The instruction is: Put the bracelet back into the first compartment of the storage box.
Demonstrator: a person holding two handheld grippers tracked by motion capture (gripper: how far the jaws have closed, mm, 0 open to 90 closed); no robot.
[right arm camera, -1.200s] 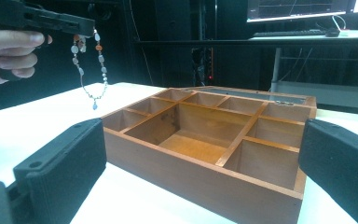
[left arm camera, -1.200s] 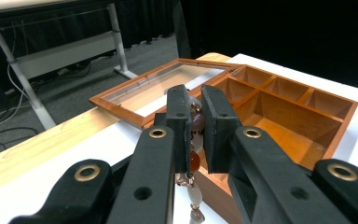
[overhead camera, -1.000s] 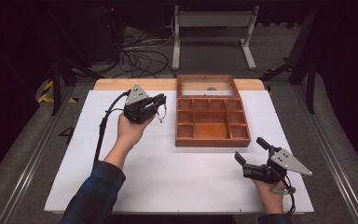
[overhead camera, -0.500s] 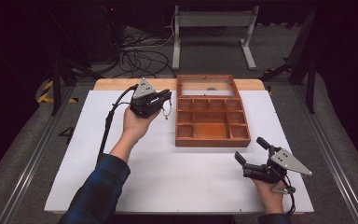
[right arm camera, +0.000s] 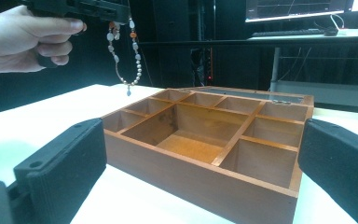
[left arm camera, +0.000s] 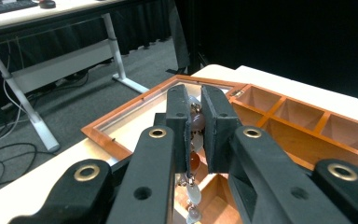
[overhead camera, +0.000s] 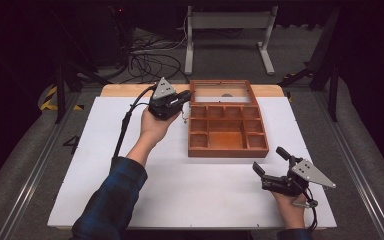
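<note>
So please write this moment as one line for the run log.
left tongs: shut on bead bracelet, above box's left edge | right tongs: open, near table edge | wooden box: lid open, compartments look empty

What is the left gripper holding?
The left gripper pinches a beaded bracelet by beads near its top; the loop dangles. The right gripper holds nothing.

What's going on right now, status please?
Left tool shut on bead bracelet, held above wooden box edge. Right tool open, resting near the table's front. Compartments look empty, nothing blocking.
</note>
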